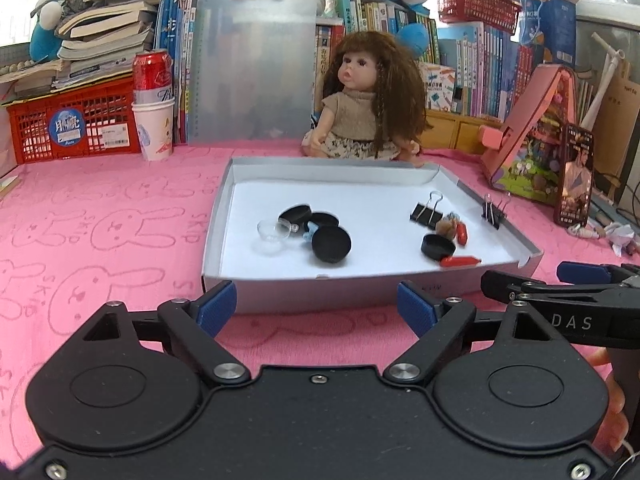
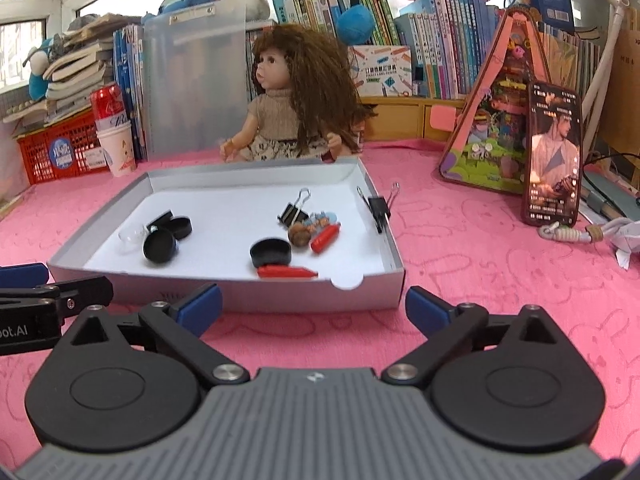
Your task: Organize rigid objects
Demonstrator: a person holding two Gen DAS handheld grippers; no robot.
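Note:
A shallow grey box (image 1: 224,216) (image 2: 394,256) with a white floor lies on the pink cloth. Inside it are black round caps (image 1: 331,244) (image 2: 160,246), a clear cup (image 1: 274,234), another black cap (image 1: 438,247) (image 2: 271,253), red pieces (image 1: 460,261) (image 2: 287,272), a small figure (image 2: 301,235) and a black binder clip (image 1: 426,214) (image 2: 293,213). A second binder clip (image 1: 492,212) (image 2: 379,208) is clamped on the box's right wall. My left gripper (image 1: 316,306) and right gripper (image 2: 314,306) both stand open in front of the box's near wall, with nothing between their fingers.
A doll (image 1: 364,100) (image 2: 292,92) sits behind the box. A red can in a paper cup (image 1: 154,120), a red crate (image 1: 72,124), a clear clipboard (image 1: 256,64) and books line the back. A phone (image 2: 554,156) and a pink toy house (image 2: 500,120) stand at the right.

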